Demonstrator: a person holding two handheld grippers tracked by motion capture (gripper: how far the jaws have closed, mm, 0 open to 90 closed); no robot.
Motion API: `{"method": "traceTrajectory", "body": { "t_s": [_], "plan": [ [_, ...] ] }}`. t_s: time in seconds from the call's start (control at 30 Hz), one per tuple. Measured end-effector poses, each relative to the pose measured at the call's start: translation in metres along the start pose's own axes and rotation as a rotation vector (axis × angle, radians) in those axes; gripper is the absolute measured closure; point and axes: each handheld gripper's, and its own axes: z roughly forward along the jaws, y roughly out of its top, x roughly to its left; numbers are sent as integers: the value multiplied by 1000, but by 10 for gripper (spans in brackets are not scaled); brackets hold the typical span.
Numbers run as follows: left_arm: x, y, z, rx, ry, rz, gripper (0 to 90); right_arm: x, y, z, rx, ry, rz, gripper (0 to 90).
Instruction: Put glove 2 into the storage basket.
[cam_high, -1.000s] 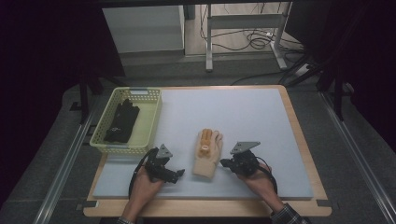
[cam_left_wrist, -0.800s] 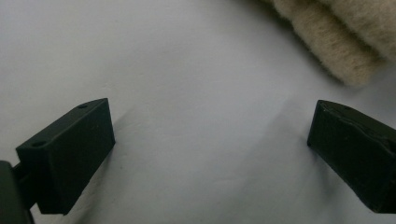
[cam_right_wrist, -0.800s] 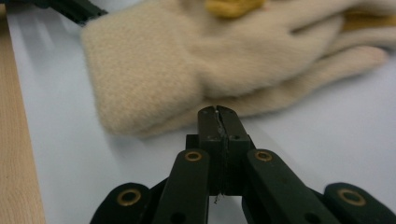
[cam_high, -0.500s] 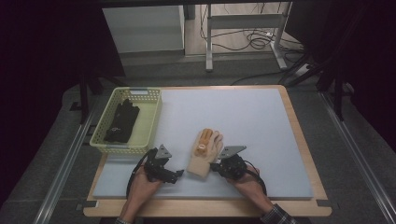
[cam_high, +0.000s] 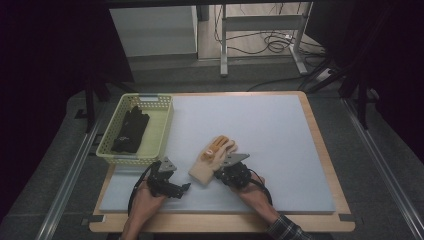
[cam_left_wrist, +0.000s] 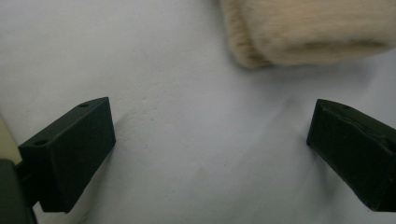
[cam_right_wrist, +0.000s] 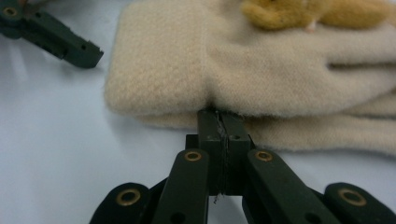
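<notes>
The right gripper (cam_high: 223, 172) has slid in from the side – a second ago it sat apart from the cream glove (cam_high: 214, 160), and now its tip touches the glove's edge. Its jaws are pressed tight together, with nothing pinched between them, so it looks set to poke or push the glove, not to grab it. The left gripper (cam_high: 184, 187) waits near the cuff, jaws wide and empty. The glove lies flat on the mat (cam_high: 260, 125), beside the basket (cam_high: 162, 127) with black gloves (cam_high: 131, 129) inside.
</notes>
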Motion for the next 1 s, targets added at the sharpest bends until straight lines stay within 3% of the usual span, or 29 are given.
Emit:
{"method": "traceTrajectory", "body": {
  "t_s": [0.27, 0.4, 0.6, 0.77, 0.93, 1.0],
  "plan": [
    [-1, 1, 1, 5, 2, -3, 6, 2, 9, 12, -6, -13, -23, 853],
    [-1, 0, 1, 3, 2, -4, 4, 2, 9, 7, 4, -1, -26, 805],
    [-1, 0, 1, -3, 3, -7, 4, -3, 8, -6, -14, -24, -19, 763],
    [0, 0, 1, -1, 1, -5, 4, -20, 9, -22, -46, -64, 16, 768],
    [0, 0, 1, -1, 2, -2, 5, -37, 16, -23, -60, -102, 42, 768],
    [0, 0, 1, -1, 1, -6, 5, -46, 20, -19, -61, -120, 61, 725]
  ]
}}
